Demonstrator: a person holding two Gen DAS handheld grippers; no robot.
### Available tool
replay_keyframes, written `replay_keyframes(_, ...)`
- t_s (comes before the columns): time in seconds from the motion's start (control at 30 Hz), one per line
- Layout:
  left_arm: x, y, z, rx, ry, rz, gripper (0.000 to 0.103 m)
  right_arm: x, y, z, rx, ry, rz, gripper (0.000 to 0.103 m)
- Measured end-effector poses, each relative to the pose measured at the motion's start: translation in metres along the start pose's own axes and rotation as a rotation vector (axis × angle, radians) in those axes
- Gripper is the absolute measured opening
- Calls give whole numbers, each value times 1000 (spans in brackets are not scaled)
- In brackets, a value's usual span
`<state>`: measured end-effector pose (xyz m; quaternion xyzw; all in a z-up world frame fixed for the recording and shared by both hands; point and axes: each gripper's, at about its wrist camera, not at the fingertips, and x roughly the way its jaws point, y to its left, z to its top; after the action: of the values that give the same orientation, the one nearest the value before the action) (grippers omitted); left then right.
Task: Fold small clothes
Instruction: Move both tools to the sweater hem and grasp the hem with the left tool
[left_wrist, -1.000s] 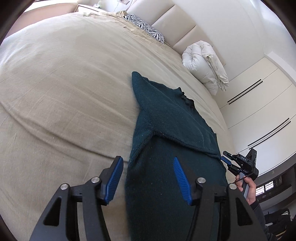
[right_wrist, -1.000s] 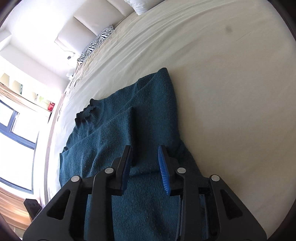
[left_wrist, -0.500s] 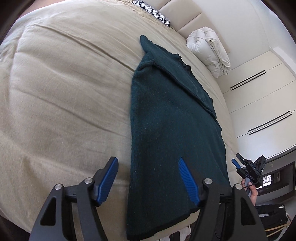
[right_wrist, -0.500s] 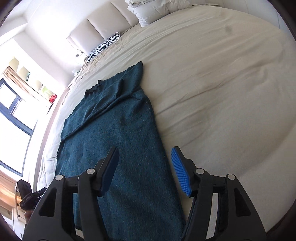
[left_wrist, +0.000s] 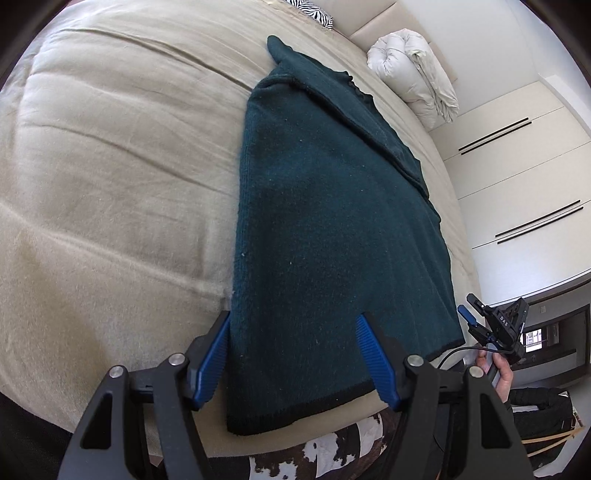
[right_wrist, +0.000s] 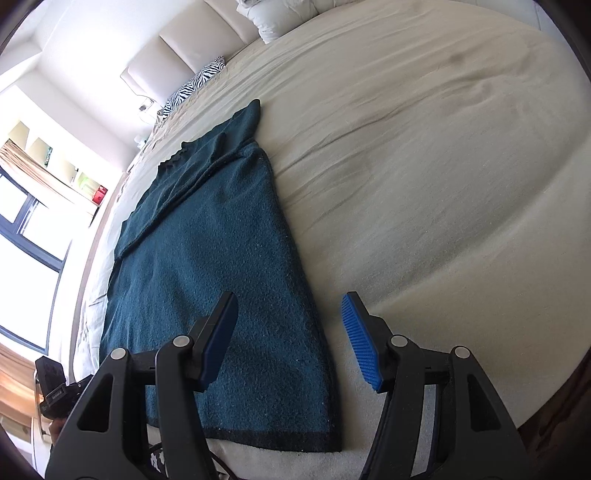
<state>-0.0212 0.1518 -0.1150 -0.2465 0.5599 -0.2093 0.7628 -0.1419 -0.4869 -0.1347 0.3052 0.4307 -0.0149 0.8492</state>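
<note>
A dark teal sweater (left_wrist: 332, 221) lies flat on the beige bed (left_wrist: 110, 184), its sleeves folded in across the chest and its black-edged hem at the near bed edge. My left gripper (left_wrist: 292, 315) hovers open over the sweater's left side near the hem, with nothing pinched. In the right wrist view the sweater (right_wrist: 207, 258) runs away toward the headboard. My right gripper (right_wrist: 289, 295) stands open astride the sweater's right edge, its pads clear of the cloth. The right gripper (left_wrist: 471, 308) also shows in the left wrist view, held by a hand (left_wrist: 502, 373) past the sweater's right corner.
A rolled white duvet (left_wrist: 413, 70) and a zebra pillow (right_wrist: 195, 83) lie at the headboard end. White wardrobe doors (left_wrist: 517, 166) stand on the right, and a window (right_wrist: 22, 258) is on the left. A cowhide rug (left_wrist: 314, 458) shows below the bed edge.
Both grippers have drawn back from the sweater's folded upper part toward its hem at the near bed edge. Both sets of jaws stand wider, the right much more so. The sweater lies still.
</note>
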Motion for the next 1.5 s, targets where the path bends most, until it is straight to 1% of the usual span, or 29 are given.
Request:
replay_keyframes(0.13,3,-5,-1,25,24,18,69,5,-1,1,7,12,-7,58)
replay_keyframes(0.23,4,-4,-2,20,29,19,68,8,2,1,-11,19,-13,58)
replay_keyframes(0.33,3,0,-1,2,32,22,63,8,8,1,-35,17,-23,58)
replay_keyframes(0.4,2,2,-1,-7,39,33,56,9,11,2,-47,17,-26,58)
replay_keyframes(0.43,2,3,-1,-7,42,36,55,9,12,3,-50,16,-29,58)
replay_keyframes(0.6,2,-1,-2,-1,68,46,55,7,8,6,-41,26,-42,58)
replay_keyframes(0.67,3,-4,-3,16,83,58,56,3,6,6,-49,31,-52,58)
replay_keyframes(0.83,6,-10,-6,22,112,61,56,-10,-3,2,-66,62,-100,58)
replay_keyframes(0.97,9,-10,-6,25,121,61,55,-13,-13,-3,-43,96,-80,58)
replay_keyframes(1.03,9,-7,-6,16,124,66,48,-15,-17,-5,-23,103,-57,58)
replay_keyframes(1.1,6,-3,-6,-1,129,63,35,-17,-20,-6,-1,113,-24,58)
replay_keyframes(1.17,5,1,-7,-22,138,47,30,-17,-22,-7,16,125,0,58)
replay_keyframes(1.27,5,8,-10,-44,159,22,30,-19,-24,-8,36,136,26,58)
replay_keyframes(1.3,6,9,-10,-49,167,18,32,-20,-24,-9,41,139,32,58)
replay_keyframes(1.43,6,12,-11,-71,164,0,31,-19,-23,-12,44,161,44,58)
replay_keyframes(1.47,6,13,-11,-76,161,-2,28,-18,-23,-12,43,167,44,58)
replay_keyframes(1.5,6,15,-11,-78,161,-5,27,-18,-23,-13,43,172,43,58)
